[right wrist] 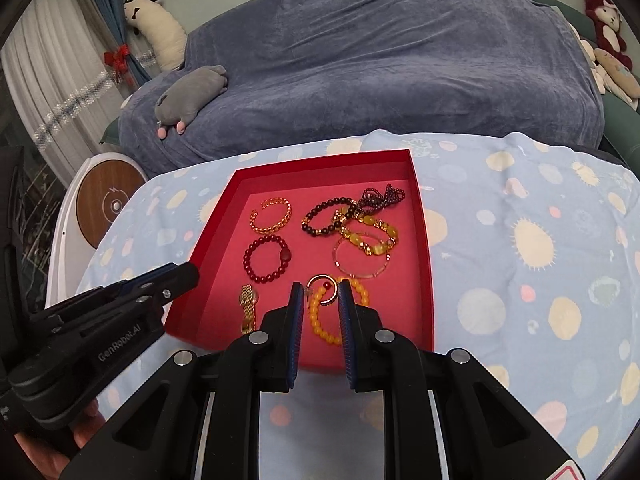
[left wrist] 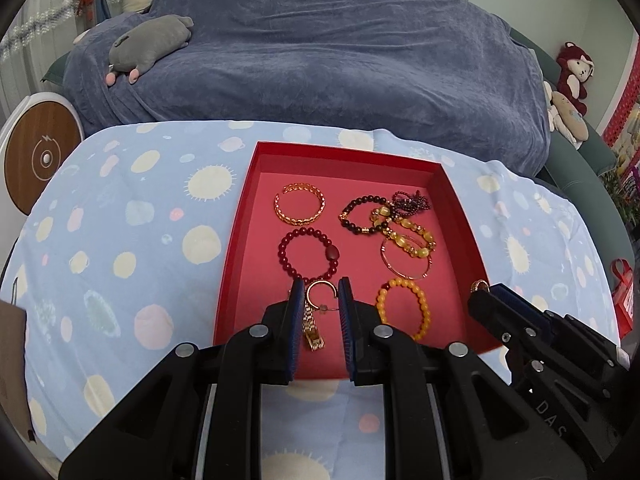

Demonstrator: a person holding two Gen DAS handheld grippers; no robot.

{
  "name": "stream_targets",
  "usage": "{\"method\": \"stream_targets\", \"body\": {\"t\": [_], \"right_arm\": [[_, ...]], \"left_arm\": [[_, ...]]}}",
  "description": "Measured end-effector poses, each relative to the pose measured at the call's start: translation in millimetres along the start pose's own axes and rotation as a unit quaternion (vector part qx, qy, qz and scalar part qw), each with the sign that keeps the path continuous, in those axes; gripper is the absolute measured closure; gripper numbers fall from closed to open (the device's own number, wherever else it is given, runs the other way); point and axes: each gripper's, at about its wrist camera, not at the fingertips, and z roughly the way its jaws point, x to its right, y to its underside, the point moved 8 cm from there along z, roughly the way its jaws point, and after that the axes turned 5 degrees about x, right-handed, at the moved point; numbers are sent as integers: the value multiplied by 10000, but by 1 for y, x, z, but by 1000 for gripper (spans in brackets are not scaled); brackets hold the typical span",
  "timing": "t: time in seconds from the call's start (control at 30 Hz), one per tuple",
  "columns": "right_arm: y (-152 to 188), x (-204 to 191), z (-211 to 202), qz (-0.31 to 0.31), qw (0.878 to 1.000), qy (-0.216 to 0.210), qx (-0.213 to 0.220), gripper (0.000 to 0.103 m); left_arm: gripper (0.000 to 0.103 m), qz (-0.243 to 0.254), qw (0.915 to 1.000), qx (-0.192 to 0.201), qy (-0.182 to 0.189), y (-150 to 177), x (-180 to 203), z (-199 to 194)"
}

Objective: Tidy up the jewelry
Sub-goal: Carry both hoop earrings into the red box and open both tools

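A red tray point(left wrist: 240, 216) point(right wrist: 424, 248) on the spotted blue cloth holds several bracelets: a gold chain bangle point(left wrist: 299, 204), a dark red bead bracelet point(left wrist: 309, 255), a yellow bead bracelet point(left wrist: 404, 312) point(right wrist: 320, 320) and a tangled pile point(left wrist: 392, 220). My left gripper point(left wrist: 320, 288) holds a gold hoop earring point(left wrist: 320, 287) between its fingertips above a gold watch point(left wrist: 313, 330) point(right wrist: 248, 308). My right gripper point(right wrist: 320, 290) holds a small gold ring point(right wrist: 323, 289) between its fingertips over the yellow bracelet; it shows at the tray's right edge in the left wrist view point(left wrist: 486, 292).
A sofa under a blue-grey blanket point(left wrist: 320, 48) stands behind the table, with a grey plush toy point(left wrist: 152, 44) on it. A round wooden-topped device point(left wrist: 40, 156) stands at the left. Plush toys point(left wrist: 572, 80) sit at the right.
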Motion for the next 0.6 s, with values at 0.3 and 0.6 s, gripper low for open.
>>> {"method": "stream_targets", "body": {"t": [0.3,0.6], "right_arm": [[-10,1,41,-29,9999,0,-144,86],[-13,5,74,-10,9995,71,-310,86]], "left_arm": [[86,25,9998,-181,-87,-8,-3,41],[86,-39,9994,-321,-149,-12,-10,72]]}}
